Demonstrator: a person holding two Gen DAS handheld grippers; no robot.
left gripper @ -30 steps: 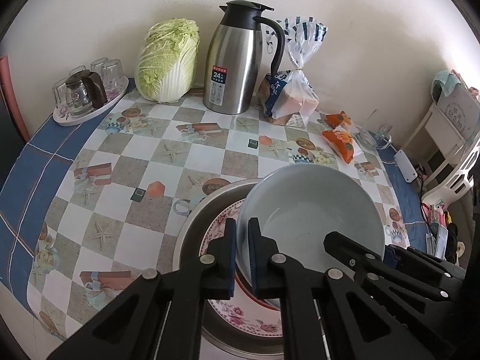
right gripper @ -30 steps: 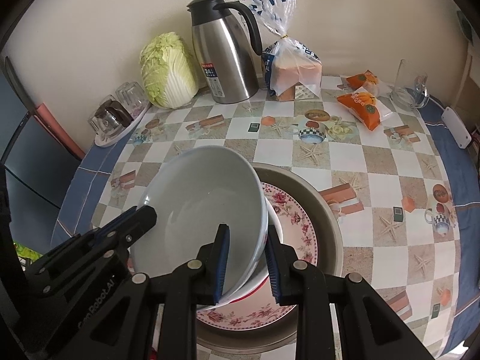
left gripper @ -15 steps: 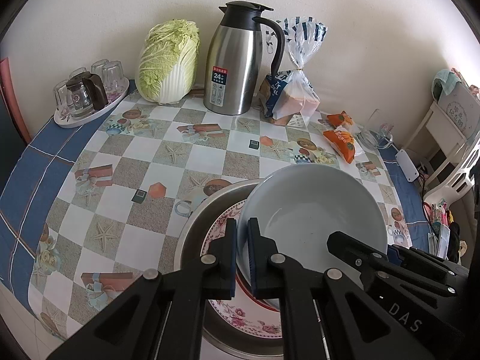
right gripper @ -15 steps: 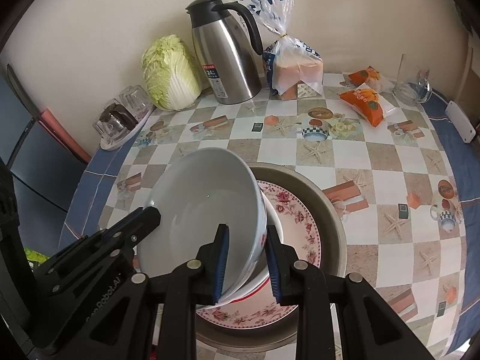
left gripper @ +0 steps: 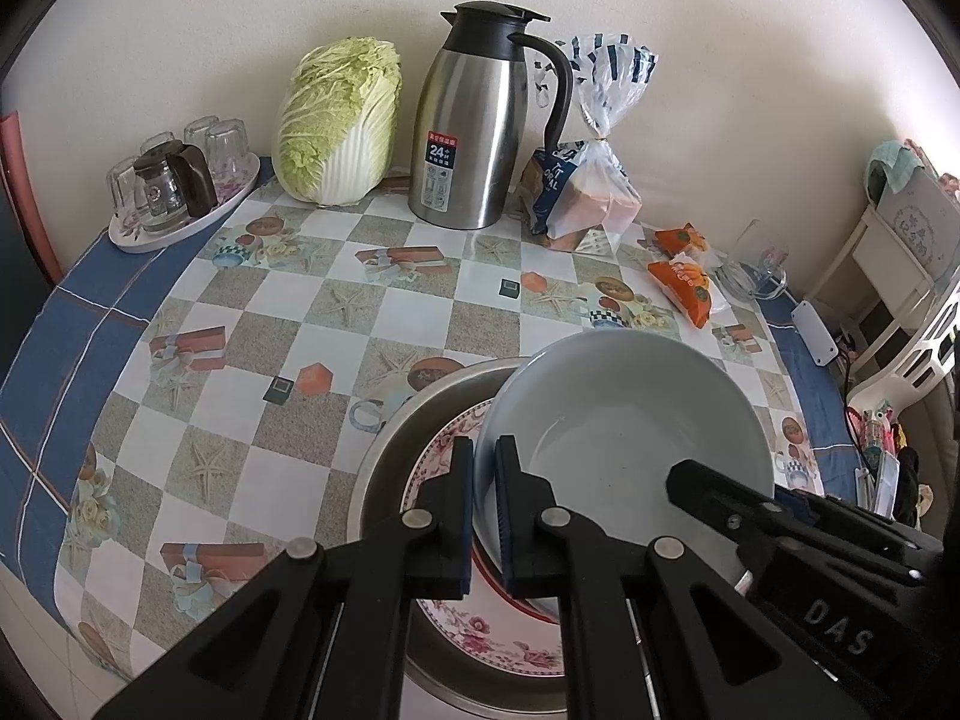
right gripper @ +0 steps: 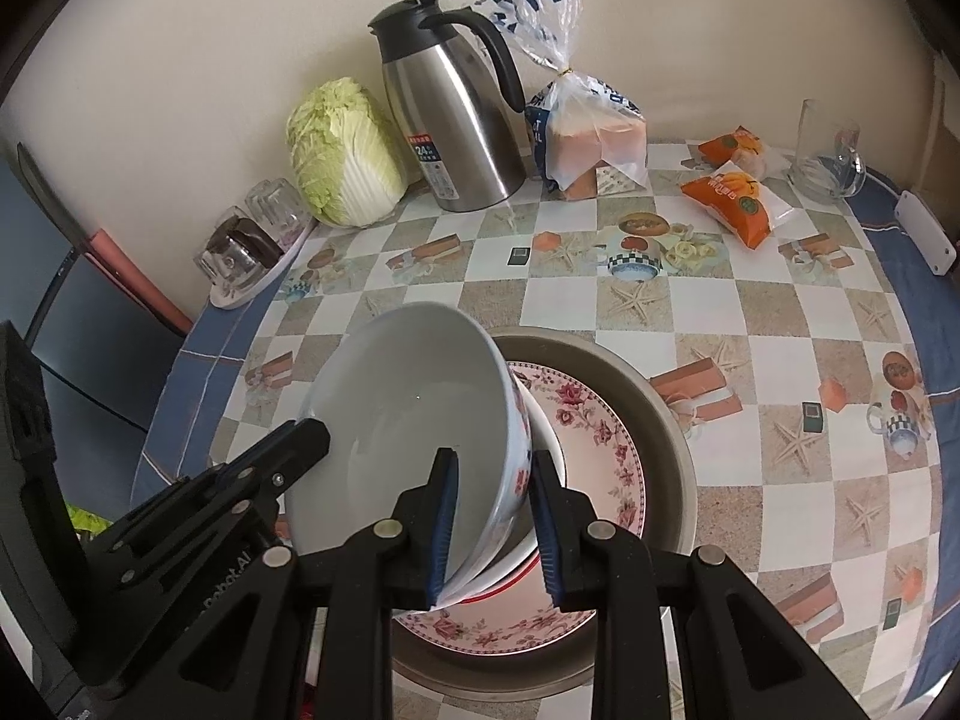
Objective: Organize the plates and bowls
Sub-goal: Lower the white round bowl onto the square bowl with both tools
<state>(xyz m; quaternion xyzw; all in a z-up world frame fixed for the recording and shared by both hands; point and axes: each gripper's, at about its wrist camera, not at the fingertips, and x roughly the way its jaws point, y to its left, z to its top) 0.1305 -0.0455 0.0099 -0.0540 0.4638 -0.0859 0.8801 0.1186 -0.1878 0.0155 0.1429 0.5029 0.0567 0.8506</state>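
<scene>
A white bowl (left gripper: 630,414) (right gripper: 408,408) with a flowered outer wall hangs tilted over a metal basin (left gripper: 390,468) (right gripper: 660,420). In the basin lie a floral plate (left gripper: 510,642) (right gripper: 594,438) and a second red-rimmed bowl (right gripper: 543,426). My left gripper (left gripper: 483,447) is shut on the bowl's left rim. My right gripper (right gripper: 493,459) is shut on the opposite wall, one pad inside and one outside. Each view shows the other gripper at the bowl's far side: the right gripper (left gripper: 720,495) and the left gripper (right gripper: 300,438).
Along the wall stand a steel thermos jug (left gripper: 474,132), a cabbage (left gripper: 339,120), a bagged loaf (left gripper: 588,192) and a tray of upturned glasses (left gripper: 180,192). Orange snack packets (left gripper: 684,282) and a glass mug (left gripper: 750,276) lie far right. The checked tablecloth (left gripper: 270,360) is bare to the left.
The bowl has tipped a little further, so its flowered outer wall now shows in the right wrist view. Both grippers keep their hold and stay in place.
</scene>
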